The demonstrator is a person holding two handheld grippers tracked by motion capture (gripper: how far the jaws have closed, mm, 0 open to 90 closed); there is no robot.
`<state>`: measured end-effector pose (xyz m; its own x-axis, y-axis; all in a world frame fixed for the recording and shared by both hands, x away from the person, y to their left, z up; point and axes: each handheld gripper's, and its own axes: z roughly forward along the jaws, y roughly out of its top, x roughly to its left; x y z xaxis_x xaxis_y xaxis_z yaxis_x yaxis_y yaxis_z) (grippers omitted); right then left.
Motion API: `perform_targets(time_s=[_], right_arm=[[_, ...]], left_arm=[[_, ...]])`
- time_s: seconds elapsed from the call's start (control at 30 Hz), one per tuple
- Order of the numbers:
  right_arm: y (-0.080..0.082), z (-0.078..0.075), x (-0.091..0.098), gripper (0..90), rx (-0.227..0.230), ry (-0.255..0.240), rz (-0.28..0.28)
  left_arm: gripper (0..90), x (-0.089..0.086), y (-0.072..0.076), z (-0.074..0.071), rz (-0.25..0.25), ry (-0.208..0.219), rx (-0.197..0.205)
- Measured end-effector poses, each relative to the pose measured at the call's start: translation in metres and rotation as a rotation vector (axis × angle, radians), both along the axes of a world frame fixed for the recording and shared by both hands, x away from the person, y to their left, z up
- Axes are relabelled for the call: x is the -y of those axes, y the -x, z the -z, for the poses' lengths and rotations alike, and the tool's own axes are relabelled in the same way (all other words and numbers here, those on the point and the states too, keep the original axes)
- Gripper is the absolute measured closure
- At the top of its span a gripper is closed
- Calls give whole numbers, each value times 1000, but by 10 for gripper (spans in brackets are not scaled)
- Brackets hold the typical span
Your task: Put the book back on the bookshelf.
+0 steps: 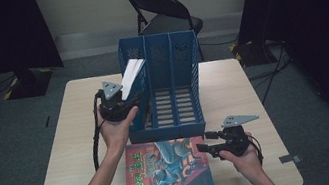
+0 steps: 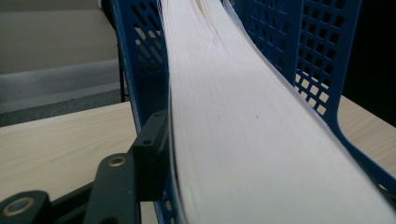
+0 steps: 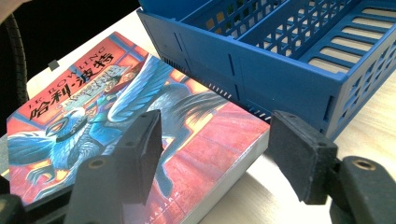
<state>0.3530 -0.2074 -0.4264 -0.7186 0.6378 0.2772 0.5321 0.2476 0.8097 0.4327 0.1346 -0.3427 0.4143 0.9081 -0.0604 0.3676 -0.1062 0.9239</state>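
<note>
A thick book with white page edges [image 1: 130, 75] leans tilted in the left slot of the blue three-slot file rack [image 1: 173, 96]. My left gripper [image 1: 129, 101] is at that slot's front. In the left gripper view the page block [image 2: 243, 116] lies between the jaws, and the one visible pad [image 2: 149, 154] stands just beside it. The other pad is hidden behind the book. A colourful illustrated book [image 1: 165, 168] lies flat in front of the rack. My right gripper [image 3: 219, 154] is open, its jaws straddling that book's [image 3: 93, 107] near corner without touching, close to the rack's front wall [image 3: 261, 70].
The rack's middle and right slots hold nothing. Bare wooden tabletop [image 1: 76, 153] lies left of the rack and along the right side. A black folding chair [image 1: 164, 11] stands behind the table. Dark curtains hang at both sides of the room.
</note>
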Motion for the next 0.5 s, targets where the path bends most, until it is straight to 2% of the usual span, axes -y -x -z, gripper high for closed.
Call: perform_targets(time_s=[0.23, 0.43, 0.47, 0.5], right_arm=[[0, 0, 1, 350, 1, -4, 3], [0, 0, 1, 349, 1, -1, 2], [0, 0, 0, 350, 0, 1, 1], [0, 0, 0, 350, -1, 1, -1]], left_arm=[[428, -6, 2, -1, 35, 2, -14], [418, -10, 1, -2, 71, -9, -7], [418, -11, 2, -4, 69, -6, -47], [442, -12, 5, -7, 53, 6, -59]])
